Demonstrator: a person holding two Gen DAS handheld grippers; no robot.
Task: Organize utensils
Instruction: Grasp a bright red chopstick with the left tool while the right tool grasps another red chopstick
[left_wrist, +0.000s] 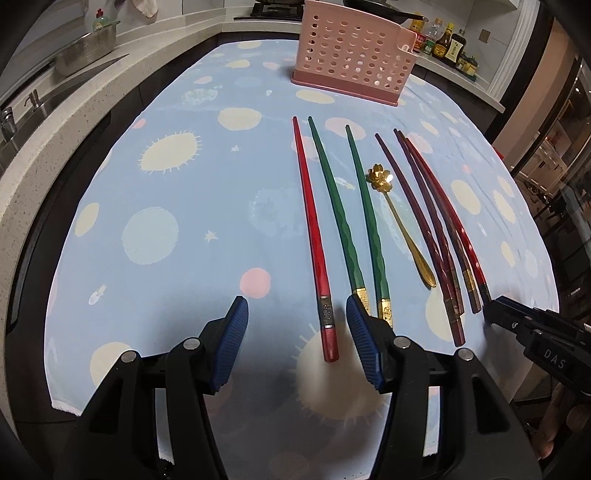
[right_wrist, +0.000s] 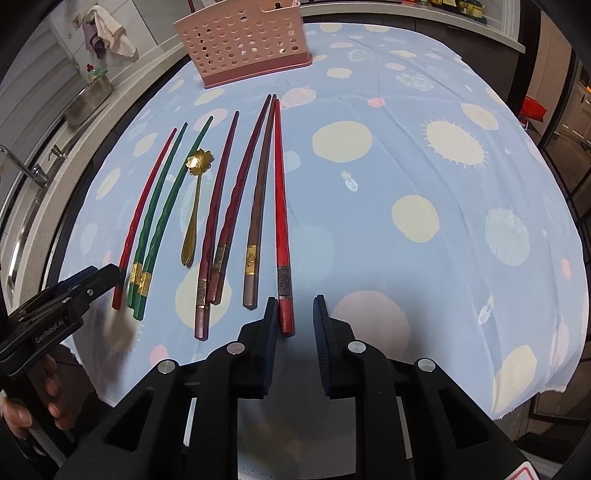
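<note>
Left wrist view: the left tool (left_wrist: 297, 317) hangs open, its jaws either side of the thick end of a red chopstick (left_wrist: 314, 243) lying on the cloth-covered surface (left_wrist: 177, 206). Green chopsticks (left_wrist: 351, 221), a gold spoon (left_wrist: 397, 221) and darker chopsticks (left_wrist: 432, 236) lie alongside; the pink holder (left_wrist: 351, 55) stands beyond.

Right wrist view: the right tool (right_wrist: 295, 314) is open around another red chopstick (right_wrist: 281, 221).

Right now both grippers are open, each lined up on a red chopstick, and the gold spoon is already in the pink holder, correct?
Not quite. The gold spoon lies on the tablecloth among the chopsticks, as the right wrist view shows, not in the pink holder. The rest stands.
</note>
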